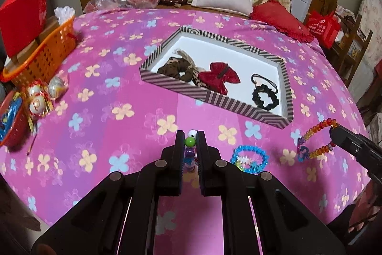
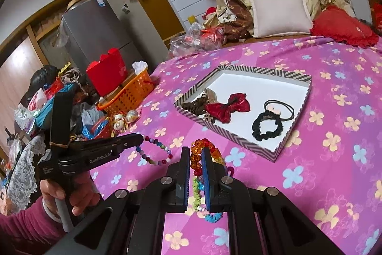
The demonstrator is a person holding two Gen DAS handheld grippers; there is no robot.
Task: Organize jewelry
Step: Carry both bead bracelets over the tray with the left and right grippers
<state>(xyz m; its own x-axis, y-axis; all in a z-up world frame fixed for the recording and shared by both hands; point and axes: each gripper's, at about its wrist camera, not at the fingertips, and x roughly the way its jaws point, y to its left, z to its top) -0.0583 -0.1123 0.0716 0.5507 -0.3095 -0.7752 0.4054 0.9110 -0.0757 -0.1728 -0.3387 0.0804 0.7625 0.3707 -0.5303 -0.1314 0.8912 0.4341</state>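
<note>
left gripper (image 1: 190,139) jaws clamped on multicolour bead bracelet (image 2: 155,152), lifted clear of bed | right gripper (image 2: 195,154) jaws pinching orange bead bracelet (image 1: 317,140) | striped tray (image 1: 287,97) ahead, likely destination | blue bracelet (image 1: 249,158) remains on bedspread (image 1: 95,111)

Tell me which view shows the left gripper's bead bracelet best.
The right wrist view: the multicoloured bead bracelet hangs as a full loop from the left gripper. The left wrist view shows only a few beads between that gripper's fingers.
</note>
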